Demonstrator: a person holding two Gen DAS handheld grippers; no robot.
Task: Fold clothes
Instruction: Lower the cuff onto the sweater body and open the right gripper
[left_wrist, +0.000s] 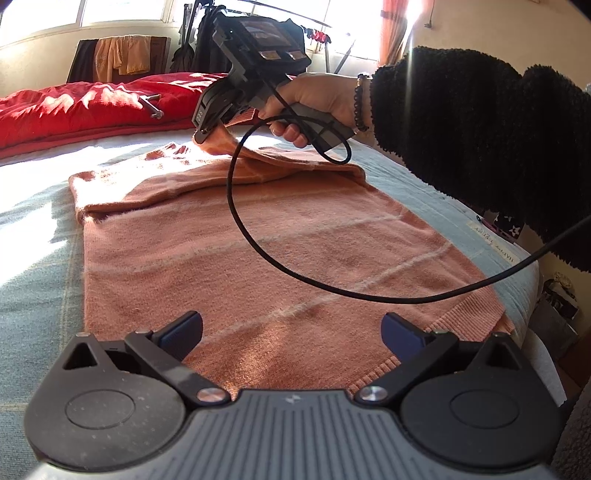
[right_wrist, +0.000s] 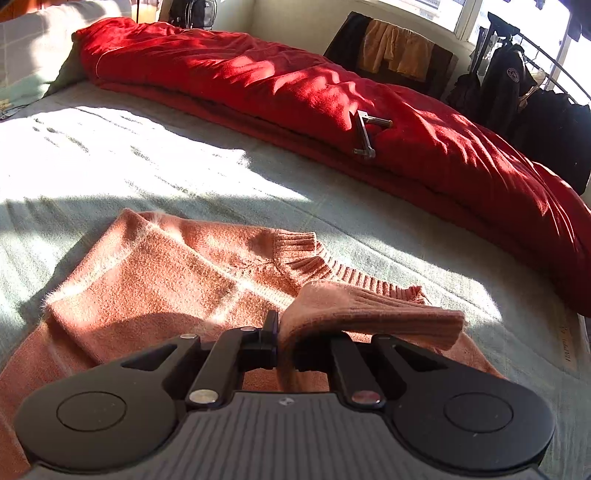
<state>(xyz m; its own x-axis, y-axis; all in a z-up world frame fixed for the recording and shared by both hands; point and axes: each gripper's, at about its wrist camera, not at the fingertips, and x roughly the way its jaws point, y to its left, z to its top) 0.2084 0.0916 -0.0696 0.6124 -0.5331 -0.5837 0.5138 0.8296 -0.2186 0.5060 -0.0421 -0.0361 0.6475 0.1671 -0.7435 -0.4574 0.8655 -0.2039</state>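
A salmon-pink knitted sweater (left_wrist: 236, 254) with thin pale stripes lies flat on the bed, its ribbed hem nearest my left gripper. My left gripper (left_wrist: 291, 332) hovers open just above the hem with nothing between its blue pads. At the far end, my right gripper (left_wrist: 207, 134) is shut on the sweater's sleeve cuff and lifts it over the body. In the right wrist view the ribbed cuff (right_wrist: 373, 314) droops over my right gripper (right_wrist: 286, 343), clamped between its fingers. The ribbed collar (right_wrist: 306, 254) lies just beyond.
A pale blue-green sheet (right_wrist: 184, 177) covers the bed. A folded red duvet (right_wrist: 332, 107) with a metal crank handle (right_wrist: 364, 136) on it lies along the far side. A black cable (left_wrist: 258, 240) loops over the sweater. A person's hand and black fleece sleeve (left_wrist: 480, 140) hold the right gripper.
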